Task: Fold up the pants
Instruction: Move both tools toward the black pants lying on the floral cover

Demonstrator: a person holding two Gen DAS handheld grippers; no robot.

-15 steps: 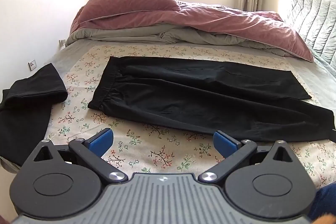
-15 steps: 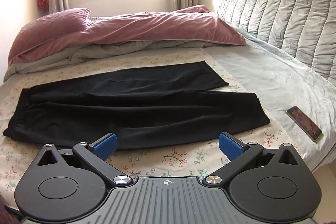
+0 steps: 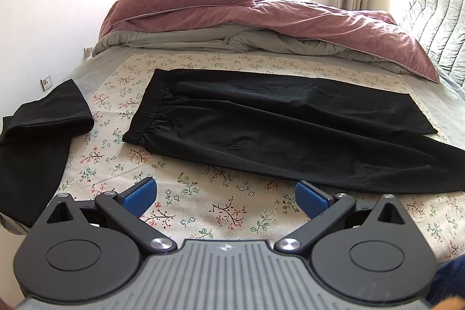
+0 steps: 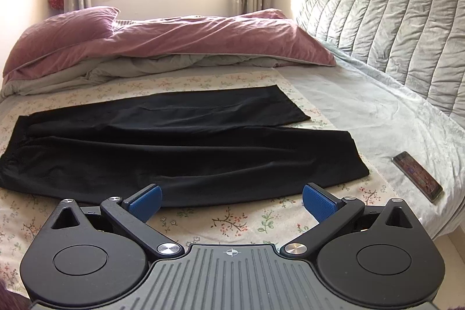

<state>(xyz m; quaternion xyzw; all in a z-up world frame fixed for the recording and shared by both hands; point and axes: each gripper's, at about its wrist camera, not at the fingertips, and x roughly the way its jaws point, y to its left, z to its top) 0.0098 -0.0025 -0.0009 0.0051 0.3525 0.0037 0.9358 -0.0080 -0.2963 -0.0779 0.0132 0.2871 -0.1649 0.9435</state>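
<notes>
Black pants (image 3: pixel 276 132) lie spread flat across a floral sheet (image 3: pixel 203 205) on the bed, waistband to the left, both legs running right. In the right wrist view the same pants (image 4: pixel 174 153) end in two leg hems at the right. My left gripper (image 3: pixel 226 198) hovers over the sheet just short of the pants' near edge, open, nothing between its blue pads. My right gripper (image 4: pixel 232 201) stands open too, near the front edge of the lower leg, with nothing held.
A second black garment (image 3: pixel 37 135) lies at the bed's left edge. A rumpled pink and grey duvet (image 3: pixel 261 25) fills the far side. A phone (image 4: pixel 417 179) rests on the grey cover at right, near the quilted headboard (image 4: pixel 392 28).
</notes>
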